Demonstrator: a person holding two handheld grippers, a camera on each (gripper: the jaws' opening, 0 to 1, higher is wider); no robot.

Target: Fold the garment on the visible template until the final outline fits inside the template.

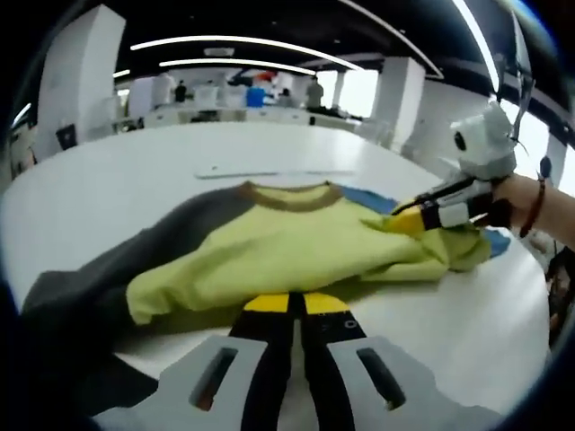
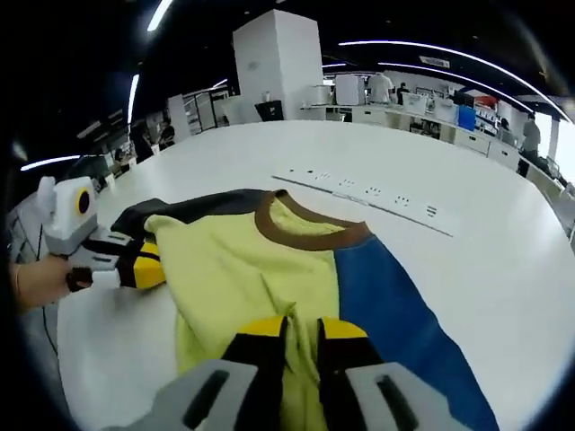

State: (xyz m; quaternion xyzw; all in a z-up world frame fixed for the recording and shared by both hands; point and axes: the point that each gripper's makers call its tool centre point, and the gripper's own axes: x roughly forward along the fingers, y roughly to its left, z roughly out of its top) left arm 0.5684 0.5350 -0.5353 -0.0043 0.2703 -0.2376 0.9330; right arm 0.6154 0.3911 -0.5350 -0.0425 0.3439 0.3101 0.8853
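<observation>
A garment (image 1: 287,242) with a yellow-green body, brown collar (image 1: 292,197), dark grey sleeve (image 1: 135,256) and blue sleeve lies partly folded on the white table. My left gripper (image 1: 296,303) rises from the bottom of the left gripper view, jaws together on the near yellow edge. My right gripper (image 1: 409,220) comes in from the right, pinching the yellow fabric beside the blue sleeve. In the right gripper view the garment (image 2: 243,269) spreads ahead and the right gripper (image 2: 303,330) is shut with yellow cloth between its tips. The left gripper (image 2: 148,260) holds the edge at far left.
The white table (image 1: 135,180) is wide and round-edged. A thin strip with sockets (image 2: 368,193) is set into it beyond the collar. A person's hand with a bracelet (image 1: 530,202) holds the right gripper. Desks and people stand far behind.
</observation>
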